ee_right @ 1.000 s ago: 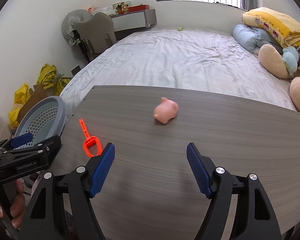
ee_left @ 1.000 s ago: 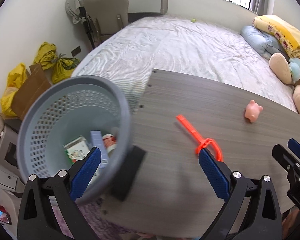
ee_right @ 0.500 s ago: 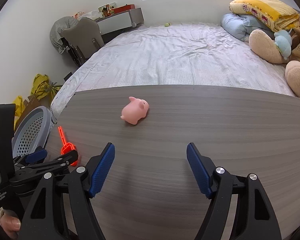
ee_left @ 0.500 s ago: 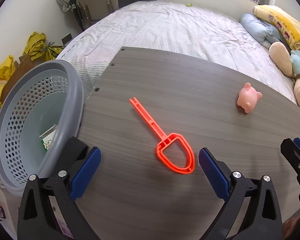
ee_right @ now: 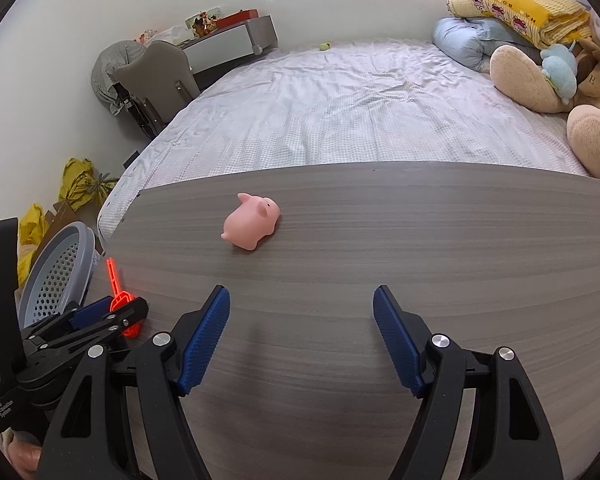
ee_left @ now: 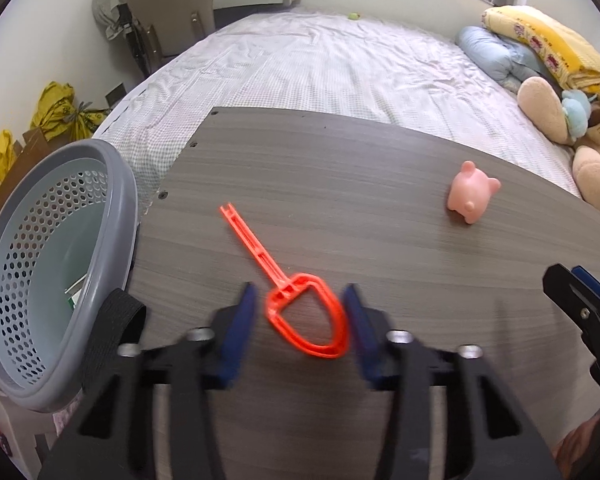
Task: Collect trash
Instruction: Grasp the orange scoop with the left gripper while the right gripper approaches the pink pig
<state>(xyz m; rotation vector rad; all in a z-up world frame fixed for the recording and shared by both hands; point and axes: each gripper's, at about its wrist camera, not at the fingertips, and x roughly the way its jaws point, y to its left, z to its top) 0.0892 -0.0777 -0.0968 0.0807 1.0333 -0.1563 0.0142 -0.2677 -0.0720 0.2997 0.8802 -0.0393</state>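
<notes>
Left gripper (ee_left: pixel 300 320) hangs low over a grey wood-grain table (ee_left: pixel 380 184), its blue fingers (ee_left: pixel 240 328) either side of the looped end of an orange plastic scoop (ee_left: pixel 300 316), a narrow gap showing each side. A perforated grey basket (ee_left: pixel 116 200) stands off the table's left edge; a pink pig toy (ee_left: pixel 472 196) lies far right, the right gripper (ee_left: pixel 580 308) at the frame's edge

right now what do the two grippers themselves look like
Both match: the left gripper and right gripper have black angular frames with triangular cutouts, silver screws, and ribbed blue pads on the fingers. The left one's side carries small white lettering, too small to read, and a black strap loops beside it. No cables visible.
</notes>
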